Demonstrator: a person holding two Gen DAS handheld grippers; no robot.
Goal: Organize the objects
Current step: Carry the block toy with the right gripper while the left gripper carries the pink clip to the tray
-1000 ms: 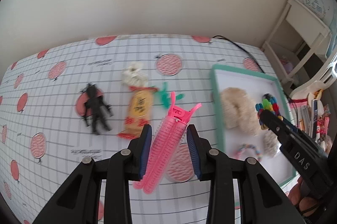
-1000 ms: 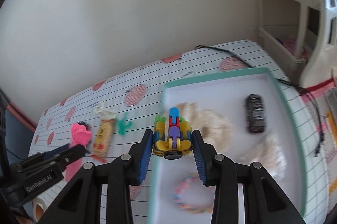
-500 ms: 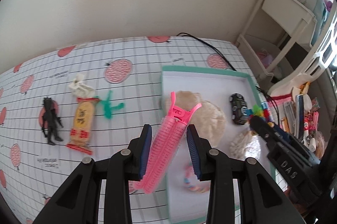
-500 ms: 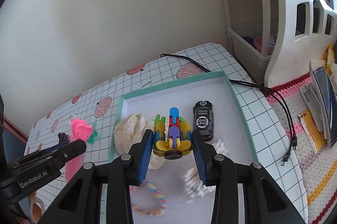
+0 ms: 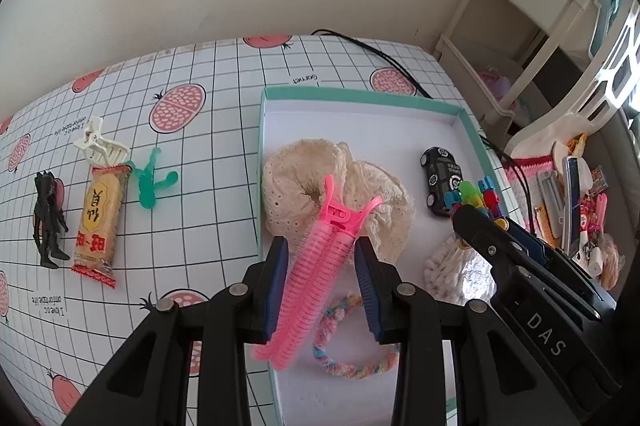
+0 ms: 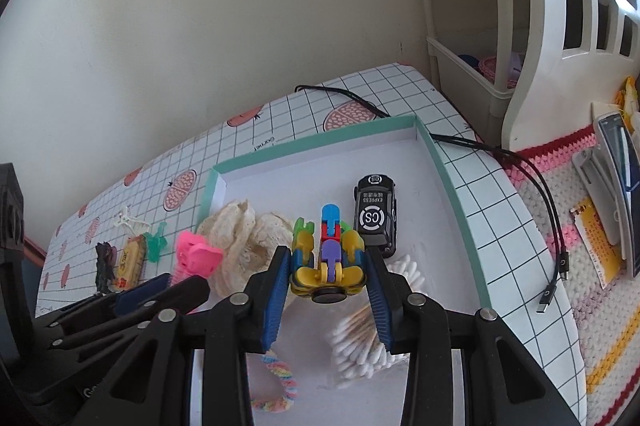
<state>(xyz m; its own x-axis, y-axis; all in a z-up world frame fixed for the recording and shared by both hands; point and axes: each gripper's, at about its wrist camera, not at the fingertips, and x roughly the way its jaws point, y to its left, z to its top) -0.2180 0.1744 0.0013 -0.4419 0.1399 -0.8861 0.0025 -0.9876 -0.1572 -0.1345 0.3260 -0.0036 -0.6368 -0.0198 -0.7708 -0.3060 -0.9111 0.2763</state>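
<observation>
while the left gripper (image 5: 322,280) pinches the pink hair clip (image 5: 316,278) over the tray's (image 5: 360,94) near-left corner, the right gripper (image 6: 328,280) clamps the block toy (image 6: 327,254) mid-tray. lower each onto bare floor, clear of the black car (image 6: 376,214), before releasing.

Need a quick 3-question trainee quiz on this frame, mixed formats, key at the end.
1. True or false: the left gripper is empty.
2. Multiple choice: which item already lies inside the teal-rimmed tray? A) black toy car B) black figure C) snack bar
3. Fill in: the right gripper holds a multicoloured ___ toy above the tray.

Key
1. False: its jaws are shut on the pink hair clip.
2. A. The black figure and snack bar lie on the checked tablecloth, left of the tray.
3. Block (building-block).
</observation>
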